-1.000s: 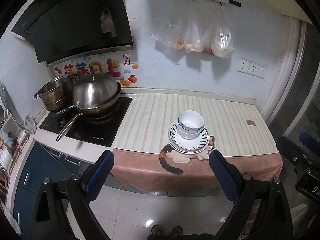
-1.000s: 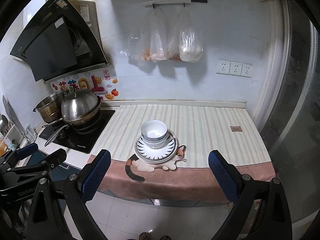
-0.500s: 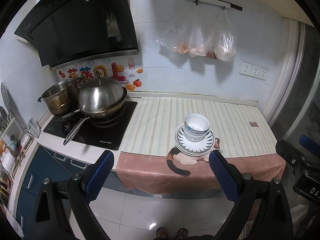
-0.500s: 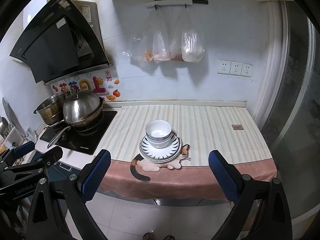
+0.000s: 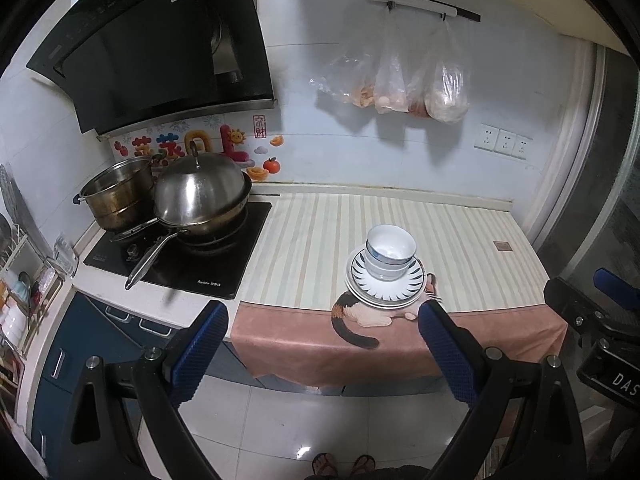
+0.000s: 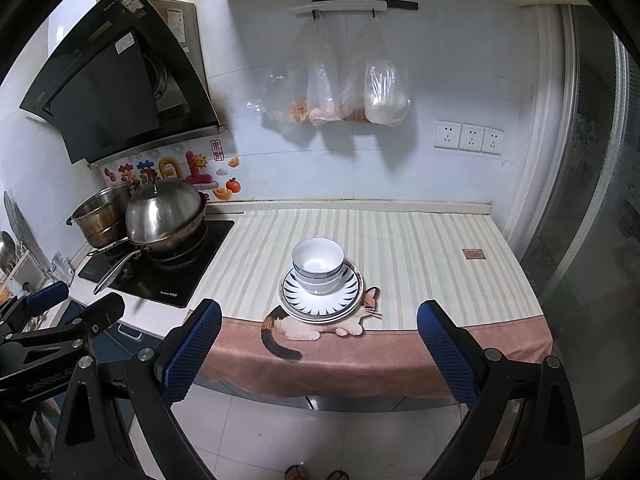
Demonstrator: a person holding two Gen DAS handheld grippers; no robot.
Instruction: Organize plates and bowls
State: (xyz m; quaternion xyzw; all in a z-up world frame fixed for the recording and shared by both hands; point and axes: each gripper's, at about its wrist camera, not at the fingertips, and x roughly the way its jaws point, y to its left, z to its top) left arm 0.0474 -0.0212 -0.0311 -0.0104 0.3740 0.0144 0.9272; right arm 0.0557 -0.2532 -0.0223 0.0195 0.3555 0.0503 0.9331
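White bowls (image 5: 390, 254) (image 6: 318, 264) sit nested on a stack of plates (image 5: 386, 282) (image 6: 320, 294), the top plate rimmed with dark radiating strokes, near the front edge of a kitchen counter. The stack rests on a striped cloth (image 5: 320, 232) (image 6: 420, 252) with a pink border, partly covering its printed calico cat (image 5: 360, 314) (image 6: 304, 326). We hold the left gripper (image 5: 322, 344) and the right gripper (image 6: 318, 340) back over the tiled floor, well short of the dishes, each with its blue-padded fingers spread wide and empty. To the left, a lidded steel wok (image 5: 200, 200) and a stockpot (image 5: 118, 194) crowd the black cooktop (image 5: 224, 264); plastic bags (image 5: 400, 84) hang on the wall behind
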